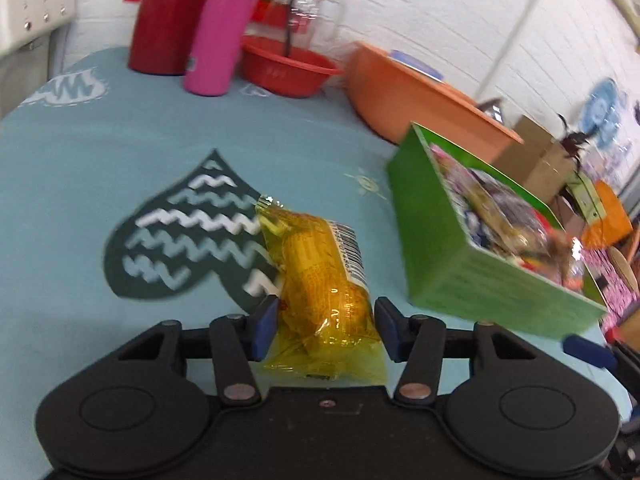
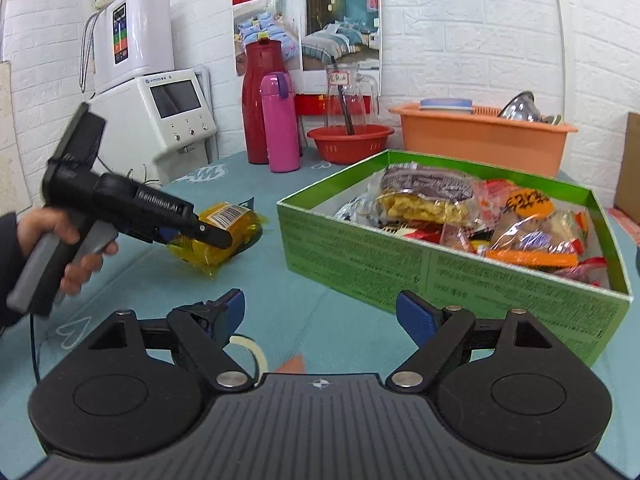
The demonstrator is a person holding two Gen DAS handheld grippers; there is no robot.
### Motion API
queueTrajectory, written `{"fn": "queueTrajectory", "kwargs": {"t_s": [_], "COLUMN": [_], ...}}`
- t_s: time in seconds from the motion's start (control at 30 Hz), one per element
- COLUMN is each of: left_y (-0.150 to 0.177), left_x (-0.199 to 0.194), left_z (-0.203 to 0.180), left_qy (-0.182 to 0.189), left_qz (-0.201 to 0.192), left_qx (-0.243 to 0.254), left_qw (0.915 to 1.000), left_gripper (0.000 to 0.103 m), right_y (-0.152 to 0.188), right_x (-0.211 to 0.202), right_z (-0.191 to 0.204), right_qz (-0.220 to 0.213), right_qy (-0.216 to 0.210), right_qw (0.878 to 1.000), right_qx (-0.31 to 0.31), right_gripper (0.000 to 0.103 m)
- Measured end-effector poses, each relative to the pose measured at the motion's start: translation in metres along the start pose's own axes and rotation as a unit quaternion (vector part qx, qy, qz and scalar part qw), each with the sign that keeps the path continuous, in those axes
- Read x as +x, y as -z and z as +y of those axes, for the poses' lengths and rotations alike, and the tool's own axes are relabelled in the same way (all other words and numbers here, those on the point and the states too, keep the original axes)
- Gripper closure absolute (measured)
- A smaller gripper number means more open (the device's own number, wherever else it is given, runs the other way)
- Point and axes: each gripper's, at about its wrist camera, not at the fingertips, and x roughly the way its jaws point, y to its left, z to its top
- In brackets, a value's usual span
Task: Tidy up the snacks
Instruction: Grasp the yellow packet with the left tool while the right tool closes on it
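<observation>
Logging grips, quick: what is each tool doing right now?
Left tool: closed on the yellow snack packet.
Right tool: open, holding nothing.

A table with a blue cloth (image 2: 340, 184) carried a green box (image 2: 400, 264), a yellow packet (image 1: 320, 276), flasks (image 2: 280, 128) and perhaps two basins (image 2: 350, 142).

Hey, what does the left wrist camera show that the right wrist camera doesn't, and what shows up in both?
Only the left wrist view shows the dark heart print on the tablecloth and the left tongs straddling the yellow snack packet close up, pads at its sides. Only the right wrist view shows the hand holding those tongs, the white dispenser, the wall posters and the right tongs, open and empty. Both show the packet, the green snack box, the red flask, pink bottle, red basin and orange tub.
</observation>
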Motion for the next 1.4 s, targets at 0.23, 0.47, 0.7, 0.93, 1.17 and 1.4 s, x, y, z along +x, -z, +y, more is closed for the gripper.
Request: {"fn": "queueTrajectory", "kwargs": {"t_s": [0.23, 0.47, 0.7, 0.93, 1.17, 1.4], "left_y": [0.035, 0.047, 0.047, 0.050, 0.042, 0.009], "left_x": [-0.014, -0.029, -0.027, -0.007, -0.029, -0.032], "left_z": [-0.039, -0.060, -0.058, -0.070, -0.112, -0.159], "left_qy": [0.064, 0.065, 0.074, 0.072, 0.084, 0.129], "left_qz": [0.022, 0.014, 0.028, 0.034, -0.014, -0.049], "left_qx": [-0.007, -0.009, -0.050, -0.061, -0.007, 0.034], "left_qw": [0.9977, 0.9977, 0.9956, 0.9950, 0.9963, 0.9898], "left_gripper": [0.035, 0.000, 0.000, 0.043, 0.053, 0.053], "right_y": [0.009, 0.019, 0.009, 0.009, 0.005, -0.018], "right_x": [-0.011, -0.013, 0.010, 0.024, -0.007, -0.040], "right_z": [0.016, 0.028, 0.034, 0.036, 0.028, 0.002], "right_qz": [0.010, 0.037, 0.054, 0.067, 0.012, -0.071], "right_qy": [-0.031, -0.070, -0.082, -0.064, -0.027, 0.016], "right_qw": [0.999, 0.997, 0.995, 0.996, 1.000, 0.997], "right_qx": [-0.016, -0.002, 0.019, 0.001, -0.008, -0.009], "right_gripper": [0.000, 0.000, 0.000, 0.019, 0.030, 0.030]}}
